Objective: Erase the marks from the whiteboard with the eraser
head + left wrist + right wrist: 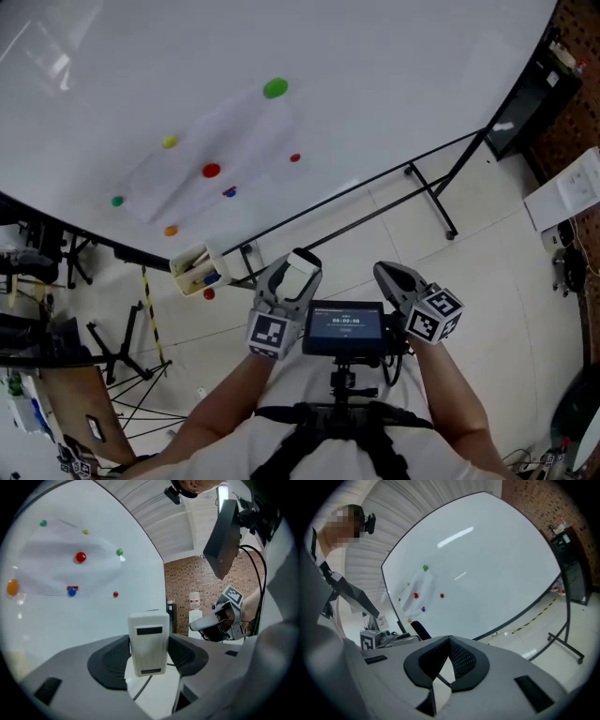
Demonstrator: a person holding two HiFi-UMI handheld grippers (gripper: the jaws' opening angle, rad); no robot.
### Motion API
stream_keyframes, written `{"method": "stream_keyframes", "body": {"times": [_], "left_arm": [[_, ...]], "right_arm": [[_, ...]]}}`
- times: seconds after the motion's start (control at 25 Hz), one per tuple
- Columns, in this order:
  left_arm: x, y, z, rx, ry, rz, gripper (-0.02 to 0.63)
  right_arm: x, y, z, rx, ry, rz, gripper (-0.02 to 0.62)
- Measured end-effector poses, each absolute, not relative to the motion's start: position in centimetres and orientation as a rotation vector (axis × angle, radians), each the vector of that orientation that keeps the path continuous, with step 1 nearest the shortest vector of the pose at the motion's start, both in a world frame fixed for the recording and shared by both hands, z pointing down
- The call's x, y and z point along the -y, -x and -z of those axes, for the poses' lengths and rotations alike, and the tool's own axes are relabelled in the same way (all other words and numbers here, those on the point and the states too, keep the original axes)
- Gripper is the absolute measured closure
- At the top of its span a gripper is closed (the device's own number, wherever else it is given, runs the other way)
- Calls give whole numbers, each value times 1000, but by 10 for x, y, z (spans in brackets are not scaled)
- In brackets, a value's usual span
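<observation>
Holding the eraser [149, 641] upright between its two dark pads, your left gripper [289, 281] is clamped on the pale block's sides. The eraser's ribbed white face with two dark slots looks back at the left gripper view. In the head view it sits low and close to your chest, clear of the whiteboard [394, 84] and not touching it.

Your right gripper [396, 277] is just beside it, across a small screen [345, 326] mounted between the two. Its jaws meet at the tips with nothing between them.

Ahead of you the whiteboard fills the upper part of the head view. A pale sheet [220, 150] lies flat on it, with round magnets on and around it:
- a large green magnet [275, 88] at the top
- a yellow one [169, 142] to the left
- a red one [211, 171] near the middle
- an orange one [171, 230] at the bottom

A marker tray [192, 270] hangs at the board's lower edge, near your left gripper. The board's black stand [433, 195] rests on the pale tiled floor [487, 281].
</observation>
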State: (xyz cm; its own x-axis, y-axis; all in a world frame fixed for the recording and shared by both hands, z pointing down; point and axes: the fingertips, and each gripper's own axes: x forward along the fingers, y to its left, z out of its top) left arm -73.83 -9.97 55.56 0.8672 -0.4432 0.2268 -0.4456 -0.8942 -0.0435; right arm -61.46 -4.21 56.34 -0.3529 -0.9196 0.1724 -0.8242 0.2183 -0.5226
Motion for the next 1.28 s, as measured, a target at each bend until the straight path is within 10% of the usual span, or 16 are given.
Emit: {"method": "stream_keyframes", "body": {"times": [1.28], "left_arm": [[-191, 236, -529, -147, -3114, -483, 344]], "right_arm": [[-280, 161, -555, -1736, 1976, 660, 580]]}}
